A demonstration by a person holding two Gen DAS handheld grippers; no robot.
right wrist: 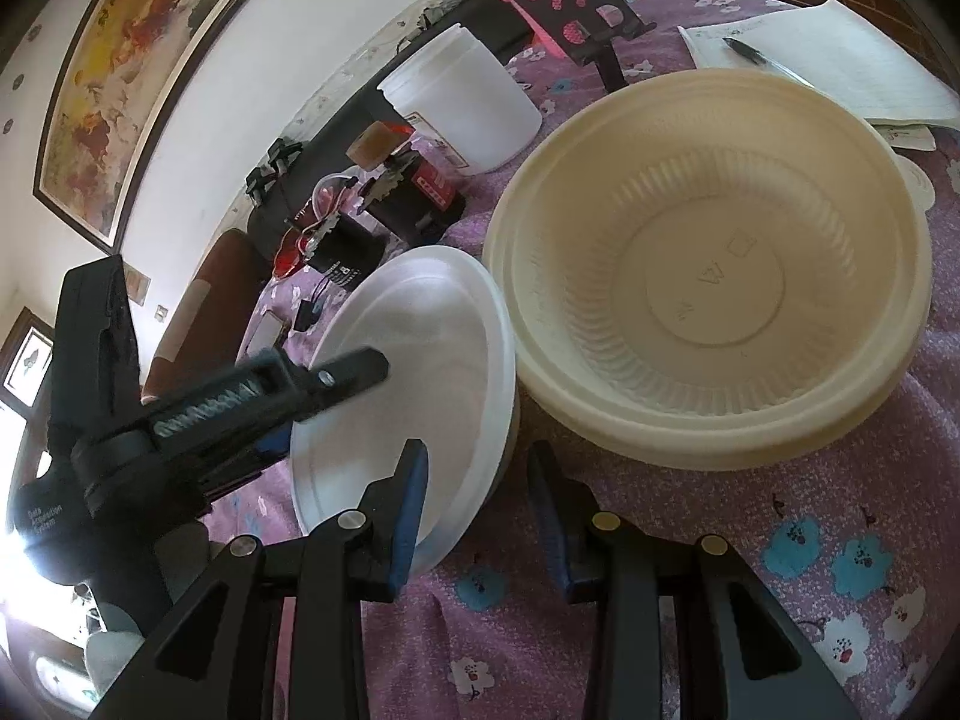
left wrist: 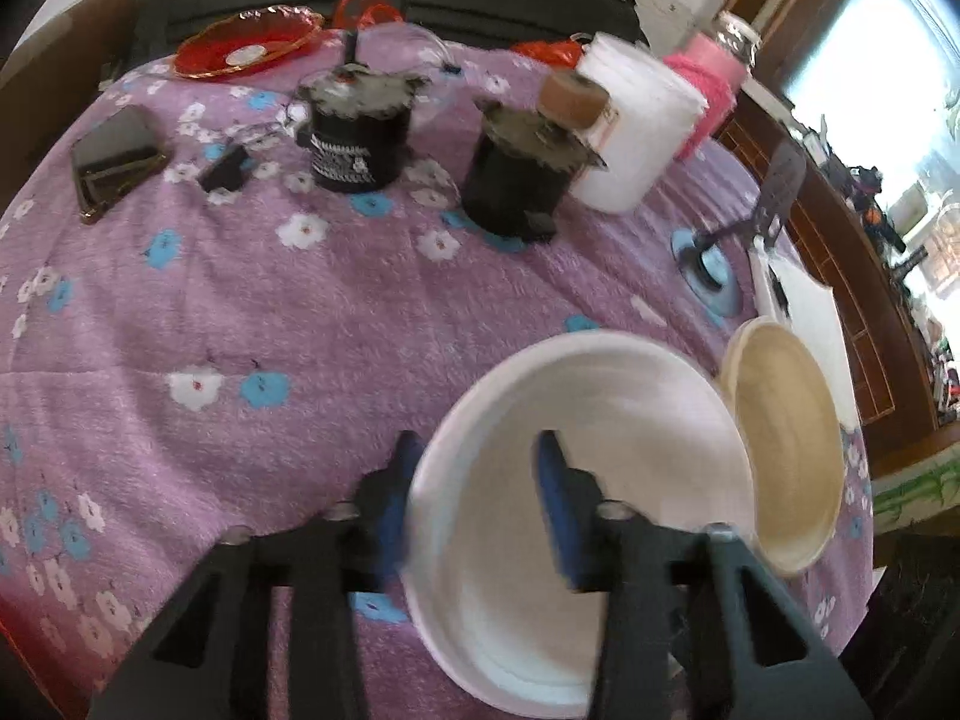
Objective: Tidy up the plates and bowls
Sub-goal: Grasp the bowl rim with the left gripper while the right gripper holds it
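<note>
White plate tilted, L gripper jaws astride rim.

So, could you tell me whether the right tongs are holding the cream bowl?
No, the right tongs stand open over the tablecloth, apart from the cream bowl.

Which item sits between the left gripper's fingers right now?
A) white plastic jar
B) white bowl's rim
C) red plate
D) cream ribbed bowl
B: in the left wrist view the left gripper has one blue finger outside and one inside the white bowl, straddling its rim, while the cream ribbed bowl sits apart to the right, untouched.
</note>
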